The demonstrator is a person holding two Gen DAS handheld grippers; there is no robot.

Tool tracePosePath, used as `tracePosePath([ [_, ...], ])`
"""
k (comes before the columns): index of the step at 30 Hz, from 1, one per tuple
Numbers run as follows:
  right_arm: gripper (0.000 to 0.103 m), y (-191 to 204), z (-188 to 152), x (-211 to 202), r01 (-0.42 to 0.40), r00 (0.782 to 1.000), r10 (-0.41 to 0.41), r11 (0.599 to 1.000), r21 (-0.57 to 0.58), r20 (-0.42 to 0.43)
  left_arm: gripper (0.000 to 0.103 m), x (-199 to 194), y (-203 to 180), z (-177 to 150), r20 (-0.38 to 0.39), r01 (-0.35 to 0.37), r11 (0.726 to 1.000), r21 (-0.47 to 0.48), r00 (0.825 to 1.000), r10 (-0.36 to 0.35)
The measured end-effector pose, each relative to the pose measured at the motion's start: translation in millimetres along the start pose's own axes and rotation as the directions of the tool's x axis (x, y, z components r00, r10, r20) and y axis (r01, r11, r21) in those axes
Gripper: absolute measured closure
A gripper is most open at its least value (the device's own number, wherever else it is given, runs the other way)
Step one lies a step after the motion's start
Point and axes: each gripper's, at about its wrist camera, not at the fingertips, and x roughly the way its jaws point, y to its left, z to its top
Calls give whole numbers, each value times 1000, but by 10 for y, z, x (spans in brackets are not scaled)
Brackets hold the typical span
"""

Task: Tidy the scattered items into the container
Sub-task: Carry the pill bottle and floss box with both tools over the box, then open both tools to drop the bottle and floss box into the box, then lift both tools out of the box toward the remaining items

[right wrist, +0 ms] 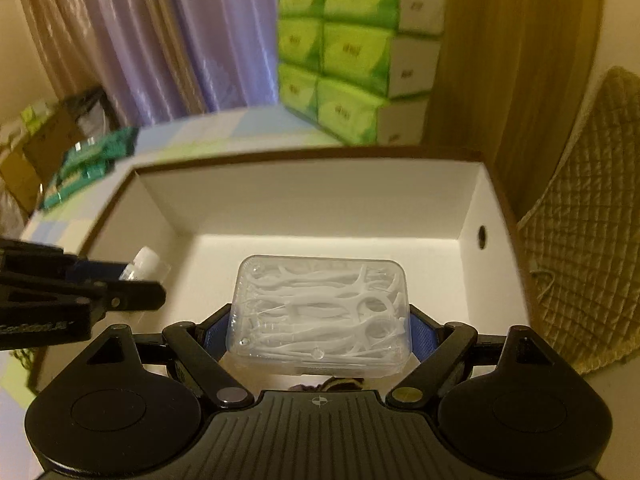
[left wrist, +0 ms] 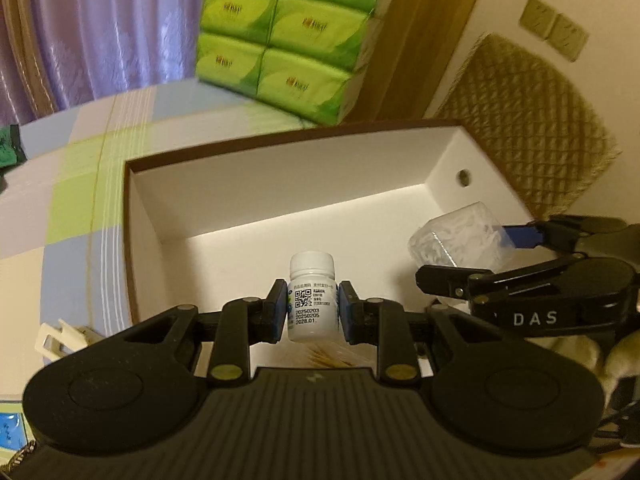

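Observation:
My left gripper [left wrist: 312, 312] is shut on a small white pill bottle [left wrist: 311, 296], held upright over the near part of an open cardboard box [left wrist: 280, 184] with white inner walls. My right gripper [right wrist: 320, 330] is shut on a clear plastic case of white floss picks [right wrist: 320, 312], held over the same box [right wrist: 312, 204]. In the left wrist view the right gripper [left wrist: 468, 256] comes in from the right with the case [left wrist: 456, 236]. In the right wrist view the left gripper [right wrist: 132, 280] shows at the left with the bottle's cap [right wrist: 142, 262].
A stack of green tissue packs [left wrist: 288, 36] stands behind the box on the checked cloth [left wrist: 80, 208]. Green packets [right wrist: 88, 160] lie at the far left. A quilted cushion [left wrist: 532, 120] leans at the right. Purple curtains hang behind. A white plug [left wrist: 60, 340] lies near the left gripper.

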Motion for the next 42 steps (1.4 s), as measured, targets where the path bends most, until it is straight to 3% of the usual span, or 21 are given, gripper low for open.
tracePosePath([
  [7,20,-10,116,376,32,990,-37,999,-45,-135,81,485,62,61,-116,-68,998,-14,991,66],
  [21,20,-18,196,616,15,977,-25,999,-45,-213,79,717,143,113,-165,-111,994,-11,980,108],
  [28,19,-4,221,574,-2,983,-4,1000,-31,-182,56,587,161,147,-140,-129,992,-9,982,127],
  [36,16,-31,180,345,-9,990,6,1000,-22,-141,49,347,97,135,-103,-118,993,28,987,120],
  [39,13,-32,132,200,-8,993,5,1000,-25,-117,37,247,43,85,-88,-124,991,45,988,128],
  [42,11,-35,68,72,-4,995,2,1000,-19,-99,34,134,-1,30,-74,-127,990,62,989,131],
])
